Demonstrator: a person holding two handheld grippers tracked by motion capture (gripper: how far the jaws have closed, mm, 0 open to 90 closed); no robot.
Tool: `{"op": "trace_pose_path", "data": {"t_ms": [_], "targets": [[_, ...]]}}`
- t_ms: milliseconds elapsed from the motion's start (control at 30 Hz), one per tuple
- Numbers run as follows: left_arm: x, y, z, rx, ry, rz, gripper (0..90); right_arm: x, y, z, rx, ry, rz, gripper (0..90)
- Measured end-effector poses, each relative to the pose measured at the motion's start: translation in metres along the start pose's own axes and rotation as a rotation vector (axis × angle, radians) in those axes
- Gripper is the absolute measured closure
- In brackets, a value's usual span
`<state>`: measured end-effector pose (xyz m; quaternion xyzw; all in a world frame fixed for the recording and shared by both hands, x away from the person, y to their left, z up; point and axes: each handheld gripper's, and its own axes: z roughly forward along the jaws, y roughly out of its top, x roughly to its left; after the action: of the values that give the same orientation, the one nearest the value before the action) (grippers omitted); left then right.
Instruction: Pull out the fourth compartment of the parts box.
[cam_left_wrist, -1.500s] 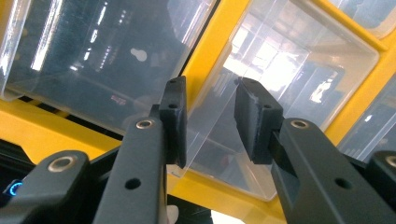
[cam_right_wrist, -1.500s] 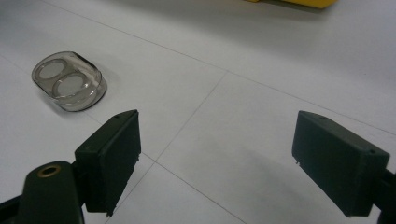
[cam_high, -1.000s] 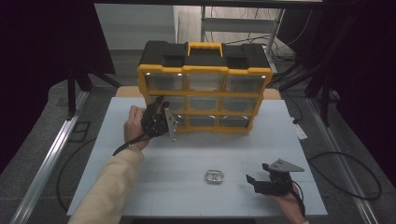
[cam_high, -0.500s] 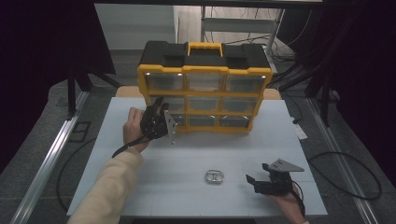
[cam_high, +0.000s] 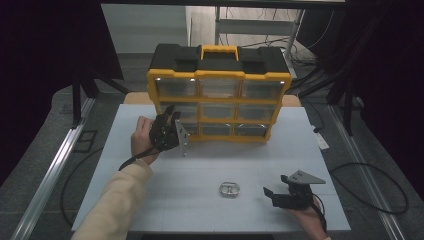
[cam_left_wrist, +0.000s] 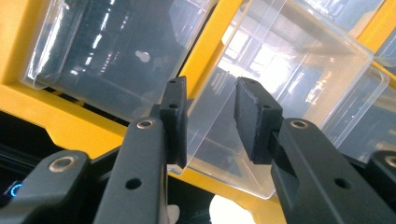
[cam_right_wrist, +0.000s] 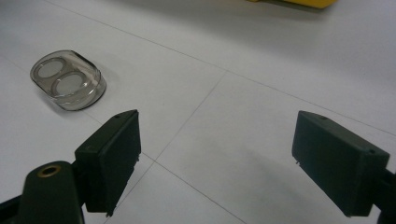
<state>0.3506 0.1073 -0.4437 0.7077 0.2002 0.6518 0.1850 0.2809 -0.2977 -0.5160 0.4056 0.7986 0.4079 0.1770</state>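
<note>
My left gripper (cam_left_wrist: 210, 119) is at the front of the drawer cabinet (cam_high: 218, 95). In the left gripper view its jaws straddle the front wall of a clear plastic drawer (cam_left_wrist: 243, 116) that is pulled partway out and fills the middle of that frame; the left pad lies against the plastic, the right pad sits just beside it, and I cannot tell whether it presses, so I cannot call this a firm grasp. In the high view that gripper (cam_high: 167, 131) is at the cabinet's lower left corner, left of frame centre, with bare table (cam_high: 125, 200) below it toward the bottom edge. My right gripper (cam_right_wrist: 215, 158) has its jaws spread wide with nothing between them, over white tabletop crossed by thin lines. A small clear case (cam_right_wrist: 68, 80) lies in the upper left of its view, apart from the jaws. In the high view the case (cam_high: 229, 189) sits at lower centre, with the right gripper (cam_high: 287, 196) near it to the right and open table all around.
</note>
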Motion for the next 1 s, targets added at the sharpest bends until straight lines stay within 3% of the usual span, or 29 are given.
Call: {"op": "trace_pose_path", "data": {"t_ms": [1000], "targets": [[0.0008,-0.0017,-0.0084,-0.013,-0.009,-0.001,65.4,0.0000,0.0000,0.0002,0.003,-0.001,0.000,16.4]]}}
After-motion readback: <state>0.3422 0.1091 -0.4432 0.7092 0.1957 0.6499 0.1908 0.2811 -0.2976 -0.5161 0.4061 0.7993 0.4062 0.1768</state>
